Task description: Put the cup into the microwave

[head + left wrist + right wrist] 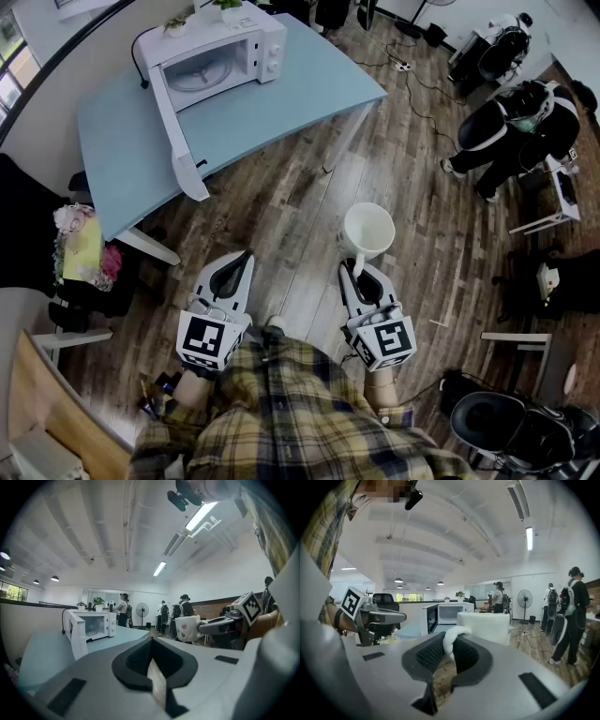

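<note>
This is the carry stage. The right gripper has its jaws pinched narrow on the handle of the white cup. The cup hangs upright in the air out front, over the wood floor. The left gripper rides alongside, jaws together, nothing in them. The microwave sits on the blue table, well apart from the cup. Its door is swung wide open and the turntable looks bare. So the grasp looks done and the approach is what's left. Next, I'd say: close in, keep the cup level, steer it past the door's edge into the cavity, and set it on the turntable before letting go.
</note>
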A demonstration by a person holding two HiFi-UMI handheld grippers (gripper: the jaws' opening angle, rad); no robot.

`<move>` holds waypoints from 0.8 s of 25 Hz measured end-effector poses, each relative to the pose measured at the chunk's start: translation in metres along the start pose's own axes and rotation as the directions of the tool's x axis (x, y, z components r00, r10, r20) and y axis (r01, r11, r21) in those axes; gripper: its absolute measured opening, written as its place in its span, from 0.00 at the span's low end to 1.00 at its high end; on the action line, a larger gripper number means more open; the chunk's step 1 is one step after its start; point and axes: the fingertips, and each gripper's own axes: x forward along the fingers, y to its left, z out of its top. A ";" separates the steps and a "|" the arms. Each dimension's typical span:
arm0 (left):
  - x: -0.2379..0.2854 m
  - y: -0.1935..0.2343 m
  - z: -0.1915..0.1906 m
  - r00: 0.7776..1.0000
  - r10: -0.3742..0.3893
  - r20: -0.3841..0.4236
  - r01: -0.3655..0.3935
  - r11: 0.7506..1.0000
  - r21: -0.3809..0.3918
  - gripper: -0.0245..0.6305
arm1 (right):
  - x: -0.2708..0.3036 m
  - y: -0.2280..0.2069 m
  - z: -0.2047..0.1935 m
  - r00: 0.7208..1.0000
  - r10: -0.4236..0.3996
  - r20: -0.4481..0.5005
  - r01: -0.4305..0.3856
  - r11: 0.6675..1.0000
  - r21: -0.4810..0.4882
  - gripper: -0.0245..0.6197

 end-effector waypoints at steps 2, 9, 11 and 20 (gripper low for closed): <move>0.004 -0.003 0.003 1.000 0.002 0.007 -0.002 1.000 0.006 0.02 | -0.002 -0.005 0.000 1.000 -0.001 0.007 0.000 1.000 0.020 0.11; 0.008 -0.012 0.002 0.999 0.037 0.009 -0.037 0.999 0.011 0.02 | -0.009 -0.016 -0.008 1.000 0.027 0.001 -0.027 0.999 0.038 0.11; 0.009 -0.015 0.002 0.999 0.043 0.006 -0.043 0.999 0.015 0.02 | -0.012 -0.019 -0.011 0.999 0.032 0.004 -0.032 0.998 0.046 0.11; 0.038 -0.003 0.001 0.999 0.047 0.006 -0.047 0.999 0.024 0.02 | 0.017 -0.030 -0.015 0.998 0.064 -0.009 -0.064 0.997 0.050 0.11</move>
